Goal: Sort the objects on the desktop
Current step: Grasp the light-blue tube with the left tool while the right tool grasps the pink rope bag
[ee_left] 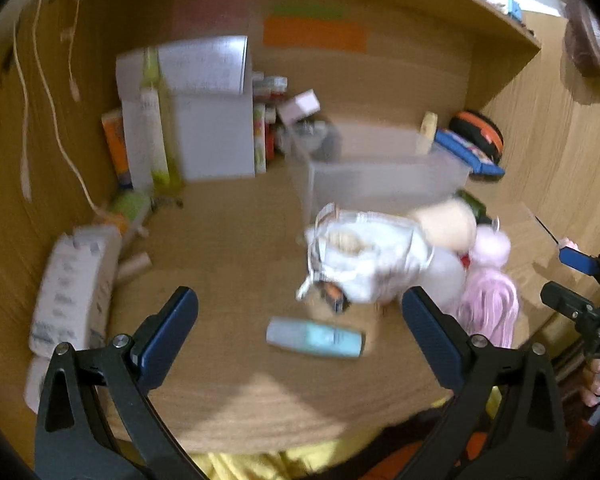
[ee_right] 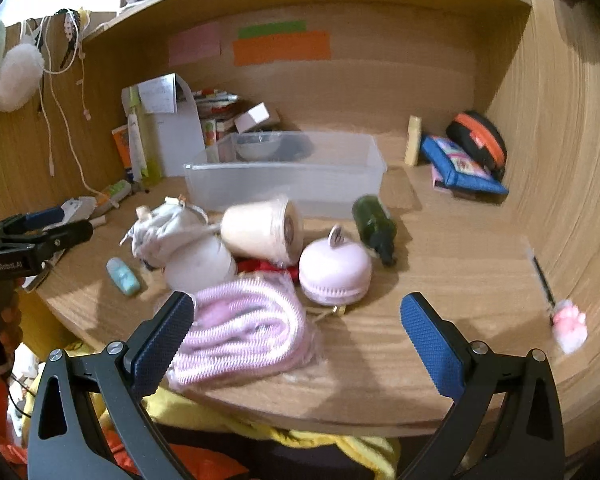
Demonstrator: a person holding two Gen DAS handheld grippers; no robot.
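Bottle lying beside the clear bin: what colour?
Dark green bottle, clearest in the right wrist view.

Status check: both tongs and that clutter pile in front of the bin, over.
Left tongs open, empty. Right tongs open, empty. Clear bin behind pile. Pink cable bundle nearest right tongs; teal tube between left fingers, untouched.

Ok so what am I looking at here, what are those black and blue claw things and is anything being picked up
Those are two hand-held grippers, one in each of a person's hands, each with a fisheye camera looking along its blue-padded jaws. One picture is from the left gripper, the other from the right gripper. Both stand open and hold nothing. On the wooden desk lie a pink coiled cable in a bag, a pink round case, a green bottle, a small teal bottle and a clear plastic bin.
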